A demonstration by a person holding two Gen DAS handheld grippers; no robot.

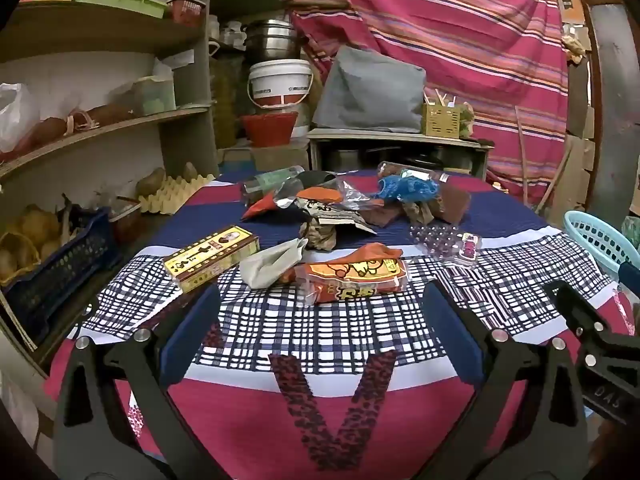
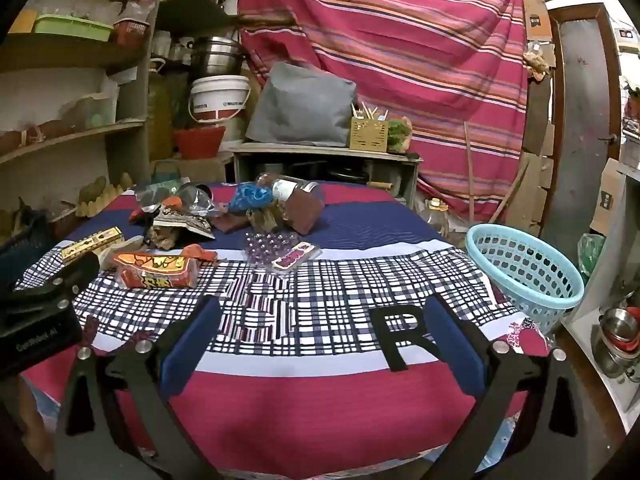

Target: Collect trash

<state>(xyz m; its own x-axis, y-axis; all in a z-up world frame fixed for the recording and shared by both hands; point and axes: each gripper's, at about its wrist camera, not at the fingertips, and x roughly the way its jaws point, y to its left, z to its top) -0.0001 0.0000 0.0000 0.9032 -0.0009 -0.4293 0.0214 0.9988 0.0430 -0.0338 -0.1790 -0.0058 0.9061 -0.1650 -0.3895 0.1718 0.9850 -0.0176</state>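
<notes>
Trash lies scattered on a cloth-covered table [image 1: 320, 328]: an orange snack wrapper [image 1: 354, 274], a yellow carton [image 1: 212, 258], a crumpled grey paper [image 1: 272, 264], a clear blister pack [image 1: 448, 240] and a heap of wrappers with a blue bag [image 1: 408, 188]. A light blue basket [image 2: 524, 268] stands at the table's right edge. My left gripper [image 1: 320, 296] is open and empty, just short of the orange wrapper. My right gripper [image 2: 320, 308] is open and empty over the checked cloth, with the wrapper [image 2: 160, 270] to its left and the blister pack [image 2: 280, 250] ahead.
Shelves with a dark blue crate [image 1: 60, 276] and an egg tray [image 1: 176, 194] stand at the left. A low cabinet [image 1: 400, 148] with a grey cushion, a white bucket [image 1: 280, 84] and a striped curtain are behind the table. Steel bowls [image 2: 618, 340] sit at the right.
</notes>
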